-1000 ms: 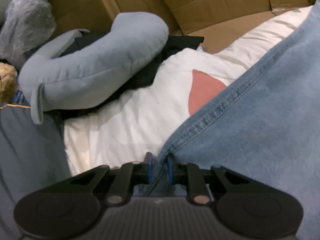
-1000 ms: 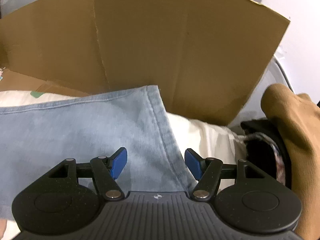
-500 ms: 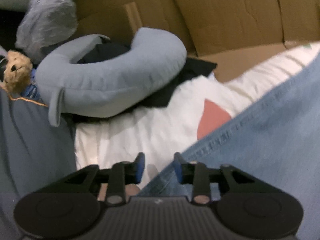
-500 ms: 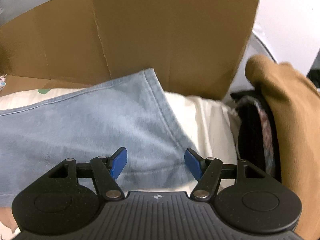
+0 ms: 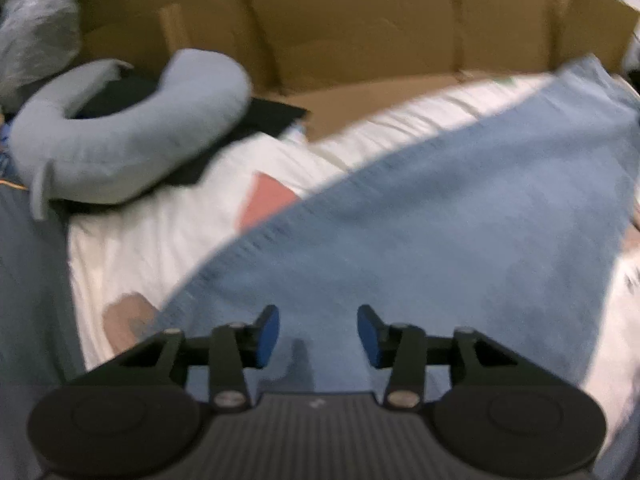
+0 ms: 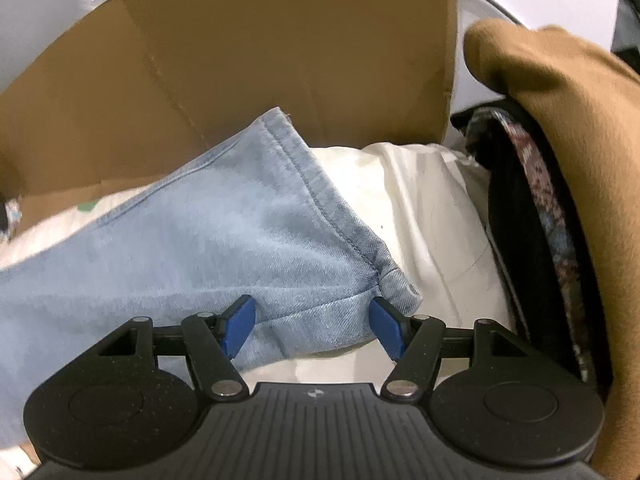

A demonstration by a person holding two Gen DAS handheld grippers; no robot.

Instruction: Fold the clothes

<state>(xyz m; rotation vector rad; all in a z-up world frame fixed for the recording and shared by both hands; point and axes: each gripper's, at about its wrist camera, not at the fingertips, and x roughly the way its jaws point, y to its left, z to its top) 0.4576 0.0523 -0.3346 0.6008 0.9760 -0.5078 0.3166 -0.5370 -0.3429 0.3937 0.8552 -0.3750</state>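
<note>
One pair of pale blue jeans [image 5: 440, 208] lies spread flat on the white bedding [image 5: 160, 216], hem corner [image 6: 392, 280] at the near right. Left hand-held gripper [image 5: 318, 336]: jaws apart, nothing held, over the denim. Right hand-held gripper [image 6: 312, 322]: jaws apart, empty, straddling the hem. Judged between folds; whether this fold is laid or pending, cannot tell. One grey neck pillow [image 5: 120, 140] far left, one cardboard wall [image 6: 240, 80] behind, one brown garment [image 6: 560, 160] right.
</note>
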